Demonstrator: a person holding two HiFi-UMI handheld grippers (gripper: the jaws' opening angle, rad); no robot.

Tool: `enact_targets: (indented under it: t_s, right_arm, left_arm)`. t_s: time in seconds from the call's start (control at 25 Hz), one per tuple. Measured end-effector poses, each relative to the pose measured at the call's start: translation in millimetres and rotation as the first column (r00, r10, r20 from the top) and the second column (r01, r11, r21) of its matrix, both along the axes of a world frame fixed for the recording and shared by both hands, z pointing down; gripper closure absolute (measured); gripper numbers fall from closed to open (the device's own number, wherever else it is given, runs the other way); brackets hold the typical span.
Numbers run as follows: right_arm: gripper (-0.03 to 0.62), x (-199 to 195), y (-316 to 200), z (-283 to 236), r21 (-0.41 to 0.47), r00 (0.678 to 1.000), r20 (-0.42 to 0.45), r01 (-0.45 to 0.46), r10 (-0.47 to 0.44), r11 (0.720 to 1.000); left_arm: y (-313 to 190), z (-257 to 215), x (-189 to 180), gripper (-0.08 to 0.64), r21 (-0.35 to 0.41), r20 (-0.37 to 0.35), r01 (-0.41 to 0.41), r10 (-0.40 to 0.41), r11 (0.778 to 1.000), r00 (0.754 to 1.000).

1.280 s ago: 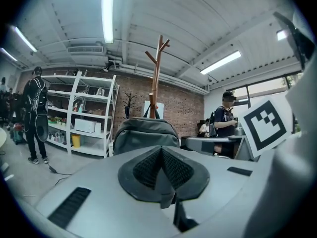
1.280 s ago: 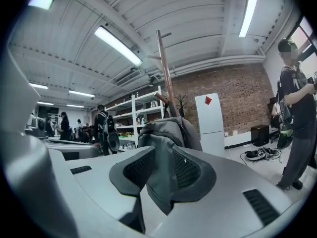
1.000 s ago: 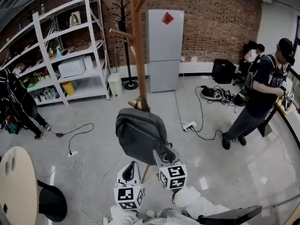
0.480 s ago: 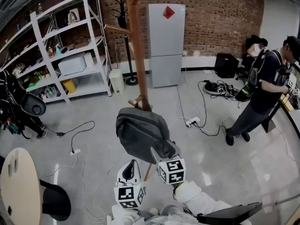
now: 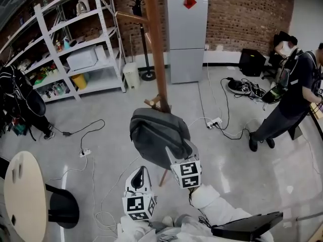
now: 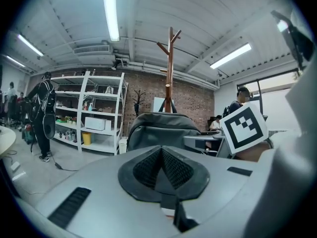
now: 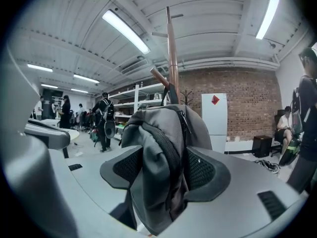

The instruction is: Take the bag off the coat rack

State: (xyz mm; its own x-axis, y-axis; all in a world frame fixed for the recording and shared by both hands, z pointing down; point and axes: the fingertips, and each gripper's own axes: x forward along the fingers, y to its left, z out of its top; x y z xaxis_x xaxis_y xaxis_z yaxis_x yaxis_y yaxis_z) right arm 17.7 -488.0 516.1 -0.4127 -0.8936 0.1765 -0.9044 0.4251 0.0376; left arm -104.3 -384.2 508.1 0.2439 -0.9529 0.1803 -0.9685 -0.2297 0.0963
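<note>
Head view: a grey bag (image 5: 157,135) hangs low on the wooden coat rack (image 5: 155,44) in a brick-walled workshop, while a person works at it with two hand-held grippers. The right gripper (image 5: 173,159) has just been opening its jaws, which now stand spread wide with a fold of the bag's side loose between them. The left gripper (image 5: 141,174), just beside and below the bag, is clenched on nothing. White shelves (image 5: 75,49) line the wall behind
</note>
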Motion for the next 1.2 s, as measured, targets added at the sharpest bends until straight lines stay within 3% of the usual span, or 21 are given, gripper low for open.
enact_targets:
  t_s: [0.6,0.76,1.04,1.2]
  right_arm:
    - [0.354,1.0,-16.5,11.6,-0.018,0.997,0.038,-0.062,0.063,0.998]
    - [0.392,1.3,-15.1,10.4,-0.031,0.996,0.061,-0.060,0.061,0.998]
    - [0.542,0.6,-16.9,10.2,-0.060,0.993,0.114,-0.027,0.034,0.998]
    - [0.557,-2.0,-13.5,9.0,-0.058,0.992,0.123,-0.025,0.032,0.998]
  left_arm:
    - [1.1,13.1,-24.3,0.571,-0.019,-0.008,0.050,-0.051,0.999,0.999]
    - [4.8,13.5,-23.5,0.571,-0.027,-0.009,0.048,-0.049,0.998,0.999]
    - [7.7,12.0,-23.5,0.571,-0.021,-0.003,0.055,-0.055,0.998,0.998]
    - [11.5,8.8,-26.3,0.571,-0.015,0.000,0.064,-0.064,0.998,0.998]
